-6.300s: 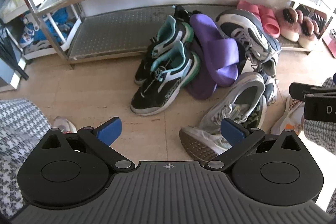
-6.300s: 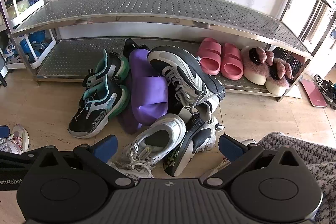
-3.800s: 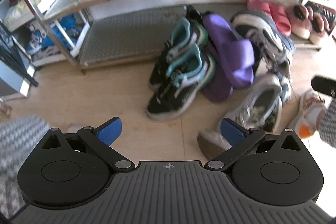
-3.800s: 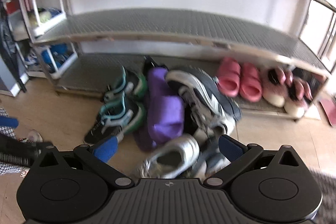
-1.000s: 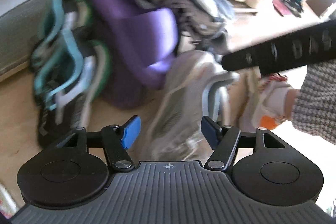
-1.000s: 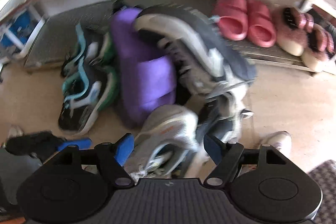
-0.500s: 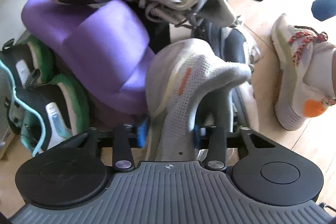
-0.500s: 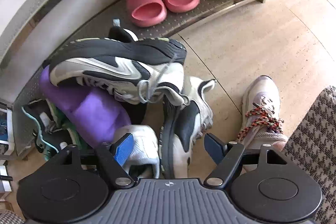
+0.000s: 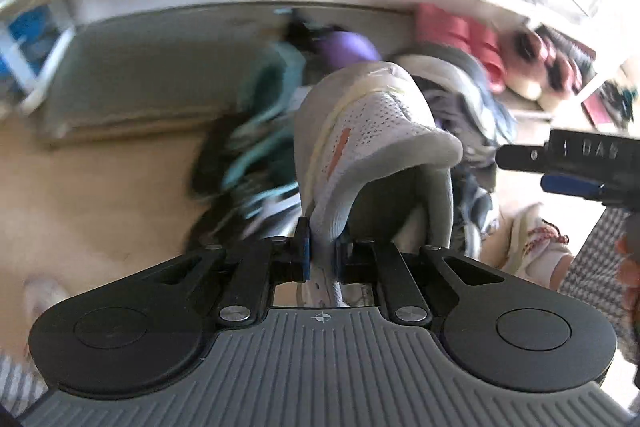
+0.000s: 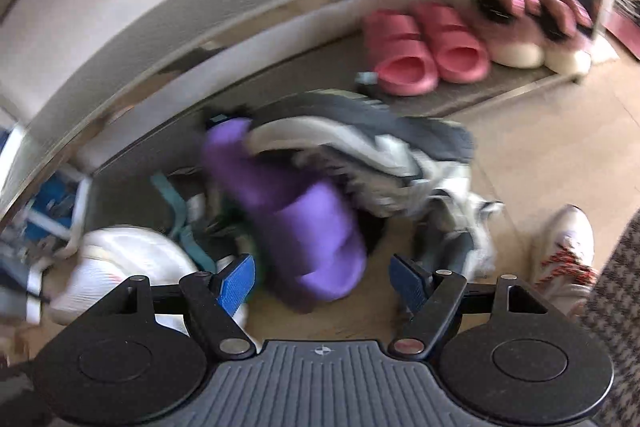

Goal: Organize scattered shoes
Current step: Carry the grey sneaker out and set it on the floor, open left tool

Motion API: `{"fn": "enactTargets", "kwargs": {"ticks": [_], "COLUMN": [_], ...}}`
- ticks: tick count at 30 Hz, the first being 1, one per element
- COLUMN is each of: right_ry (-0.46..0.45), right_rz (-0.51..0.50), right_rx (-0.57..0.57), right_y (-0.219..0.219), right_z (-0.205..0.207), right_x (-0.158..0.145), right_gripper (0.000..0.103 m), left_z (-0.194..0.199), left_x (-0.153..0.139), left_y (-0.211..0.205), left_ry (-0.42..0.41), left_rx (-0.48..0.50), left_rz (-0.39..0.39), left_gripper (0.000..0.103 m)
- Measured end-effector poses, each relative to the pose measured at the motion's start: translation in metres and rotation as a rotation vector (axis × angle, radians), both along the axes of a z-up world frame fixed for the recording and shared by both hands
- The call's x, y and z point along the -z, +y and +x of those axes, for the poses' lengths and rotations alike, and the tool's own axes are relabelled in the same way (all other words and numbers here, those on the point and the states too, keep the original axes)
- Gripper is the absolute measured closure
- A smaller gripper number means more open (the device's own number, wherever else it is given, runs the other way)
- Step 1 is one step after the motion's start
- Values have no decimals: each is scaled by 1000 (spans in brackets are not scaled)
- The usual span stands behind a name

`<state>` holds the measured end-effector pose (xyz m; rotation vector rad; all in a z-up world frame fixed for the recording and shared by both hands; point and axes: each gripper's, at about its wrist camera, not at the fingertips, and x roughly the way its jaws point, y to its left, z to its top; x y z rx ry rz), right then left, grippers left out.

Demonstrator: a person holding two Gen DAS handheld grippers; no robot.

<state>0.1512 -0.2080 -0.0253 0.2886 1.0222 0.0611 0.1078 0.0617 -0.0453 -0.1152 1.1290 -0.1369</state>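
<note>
My left gripper (image 9: 322, 255) is shut on the collar of a grey-white mesh sneaker (image 9: 368, 131) and holds it up above the floor. That sneaker also shows at the left of the right wrist view (image 10: 124, 263). Behind it lies the blurred shoe pile: black-and-teal sneakers (image 9: 256, 147), a purple slide (image 10: 304, 227) and a grey-and-white sneaker (image 10: 360, 143) lying across it. My right gripper (image 10: 322, 281) is open and empty, just above the purple slide. It also shows at the right of the left wrist view (image 9: 568, 167).
A steel shoe rack (image 10: 224, 15) stands behind the pile. Its bottom shelf holds pink slides (image 10: 424, 51) and fluffy pink slippers (image 10: 528, 23). The person's foot in a white sneaker with red laces (image 10: 568, 255) is on the wooden floor at the right.
My left gripper has closed tight on the grey-white sneaker's collar and lifted it out of the pile. The right gripper has pulled back and up from the pile, still open.
</note>
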Motion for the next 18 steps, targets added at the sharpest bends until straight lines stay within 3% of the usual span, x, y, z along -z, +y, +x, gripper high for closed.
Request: {"fn": "enactTargets", "kwargs": {"ticks": [4, 8, 11, 14, 18], "right_ry": [-5, 27, 72, 114, 171], "right_rz": [-52, -97, -124, -142, -167], "right_rx": [-147, -218, -232, -222, -202], "right_y": [39, 57, 56, 52, 41], "right_z": [-12, -20, -20, -18, -21], "right_x": [4, 16, 29, 42, 58], "right_gripper": [27, 27, 27, 26, 23], "left_z": [-29, -56, -61, -57, -58], "left_x": [30, 101, 141, 169, 202], "left_y": [43, 60, 51, 41, 13], "left_ry": [107, 309, 429, 492, 579], "left_rx": [-97, -167, -151, -142, -35], "left_rz": [24, -6, -33, -53, -27], "left_gripper": [91, 91, 91, 91, 90]}}
